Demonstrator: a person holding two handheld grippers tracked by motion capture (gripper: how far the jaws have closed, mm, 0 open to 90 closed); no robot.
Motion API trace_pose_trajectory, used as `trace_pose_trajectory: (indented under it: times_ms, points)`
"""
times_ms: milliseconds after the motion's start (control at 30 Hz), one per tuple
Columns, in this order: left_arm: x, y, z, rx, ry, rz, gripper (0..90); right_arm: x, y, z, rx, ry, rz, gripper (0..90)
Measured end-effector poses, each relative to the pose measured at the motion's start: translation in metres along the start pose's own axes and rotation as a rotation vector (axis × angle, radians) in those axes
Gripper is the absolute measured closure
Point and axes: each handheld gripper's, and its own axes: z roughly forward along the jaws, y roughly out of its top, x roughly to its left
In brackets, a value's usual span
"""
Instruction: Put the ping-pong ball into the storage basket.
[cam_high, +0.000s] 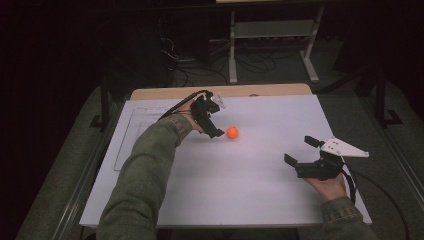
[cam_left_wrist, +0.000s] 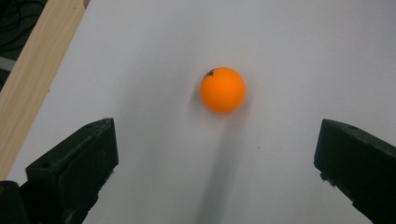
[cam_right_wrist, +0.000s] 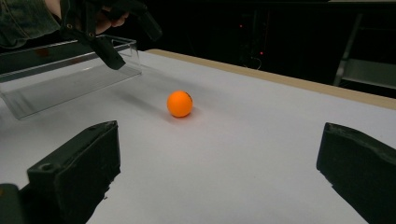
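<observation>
Since the orange ball (cam_high: 232, 132) lies just right of the left gripper (cam_high: 214, 120), ahead of its spread jaws, that hand is nearer; the right gripper (cam_high: 302, 151), also spread, sits well apart

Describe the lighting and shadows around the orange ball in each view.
High view: white table bright, surroundings dark, orange ball small but sharp. Left gripper view: ball casts a long soft shadow toward the camera. Right gripper view: faint shadow under the ball; clear tray shows pale reflections.
</observation>
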Motion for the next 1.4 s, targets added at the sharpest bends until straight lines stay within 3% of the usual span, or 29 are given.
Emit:
trace_pose_trajectory:
  times_ms: [1400]
  points:
    - [-0.007, 0.010, 0.042, 0.026, -0.059, 0.028, 0.0, 0.000, 0.000, 0.000, -0.001, 0.005, -0.001, 0.0]
